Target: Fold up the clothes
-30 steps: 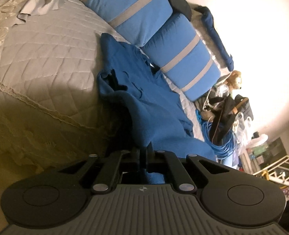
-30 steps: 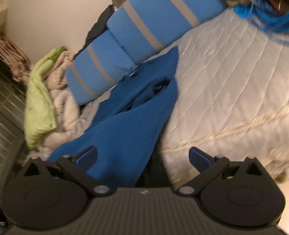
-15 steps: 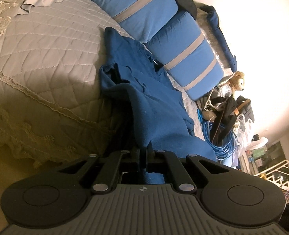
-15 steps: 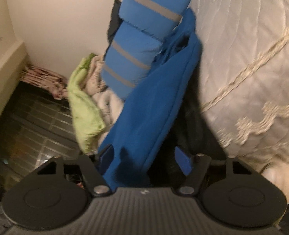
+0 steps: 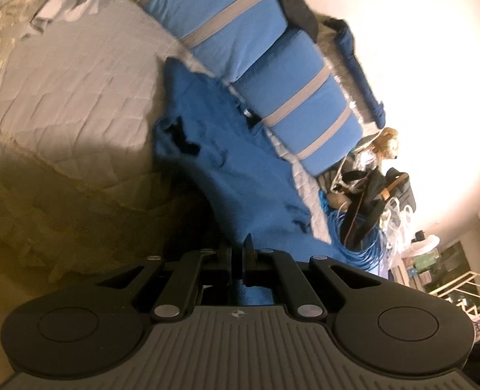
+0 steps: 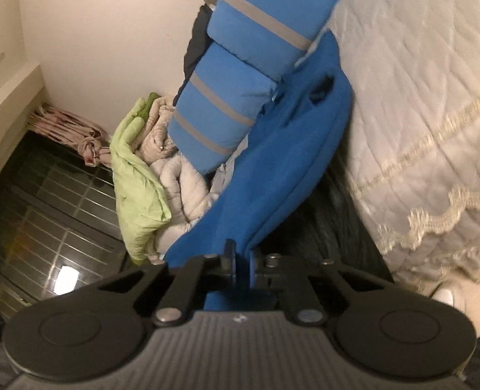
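Observation:
A blue garment (image 5: 236, 175) stretches from the quilted bed down to both grippers; it also shows in the right wrist view (image 6: 272, 175). My left gripper (image 5: 238, 253) is shut on one edge of the garment. My right gripper (image 6: 241, 261) is shut on another edge, with cloth pinched between its blue pads. The far end of the garment lies on the bed beside the blue pillows, with a dark opening showing in the cloth.
A grey quilted bedspread (image 5: 71, 74) with lace trim (image 6: 434, 214) covers the bed. Blue pillows with grey stripes (image 5: 240, 22) line its far side. A green and white bedding pile (image 6: 142, 178), blue coiled cable (image 5: 356, 227) and bags (image 5: 379, 191) crowd the ends.
My right gripper has closed on the blue garment's edge; it was open a second ago. The right view has swung toward the bed's side. My left gripper stays shut on the cloth.

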`<state>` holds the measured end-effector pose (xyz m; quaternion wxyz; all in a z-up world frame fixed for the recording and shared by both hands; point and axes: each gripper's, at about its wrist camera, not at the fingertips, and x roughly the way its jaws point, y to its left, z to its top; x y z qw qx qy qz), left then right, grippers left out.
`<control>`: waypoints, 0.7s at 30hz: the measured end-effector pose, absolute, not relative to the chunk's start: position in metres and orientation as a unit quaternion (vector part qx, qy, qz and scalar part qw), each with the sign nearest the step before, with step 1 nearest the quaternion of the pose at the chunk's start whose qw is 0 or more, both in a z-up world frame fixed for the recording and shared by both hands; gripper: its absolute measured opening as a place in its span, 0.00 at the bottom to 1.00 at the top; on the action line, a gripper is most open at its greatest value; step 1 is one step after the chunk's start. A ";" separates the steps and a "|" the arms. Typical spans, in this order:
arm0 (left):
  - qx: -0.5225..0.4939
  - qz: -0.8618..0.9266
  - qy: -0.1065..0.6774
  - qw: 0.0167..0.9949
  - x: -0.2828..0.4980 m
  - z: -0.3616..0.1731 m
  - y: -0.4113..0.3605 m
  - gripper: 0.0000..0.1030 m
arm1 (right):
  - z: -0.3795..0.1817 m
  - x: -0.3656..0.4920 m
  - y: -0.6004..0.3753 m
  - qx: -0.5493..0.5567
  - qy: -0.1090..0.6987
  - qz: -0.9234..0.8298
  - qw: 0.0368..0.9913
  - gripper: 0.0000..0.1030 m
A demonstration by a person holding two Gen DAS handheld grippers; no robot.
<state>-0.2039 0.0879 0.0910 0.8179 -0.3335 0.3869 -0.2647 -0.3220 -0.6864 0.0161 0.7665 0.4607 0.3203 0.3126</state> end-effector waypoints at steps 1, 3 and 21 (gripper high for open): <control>-0.334 -0.265 0.382 0.820 -0.205 0.096 0.086 0.05 | 0.025 -0.320 -0.687 0.454 0.317 0.311 0.772 0.07; -0.332 -0.263 0.373 0.825 -0.205 0.106 0.081 0.05 | 0.043 -0.316 -0.685 0.444 0.305 0.312 0.783 0.07; -0.341 -0.204 0.311 0.863 -0.199 0.162 0.055 0.05 | 0.127 -0.279 -0.686 0.400 0.266 0.197 0.855 0.06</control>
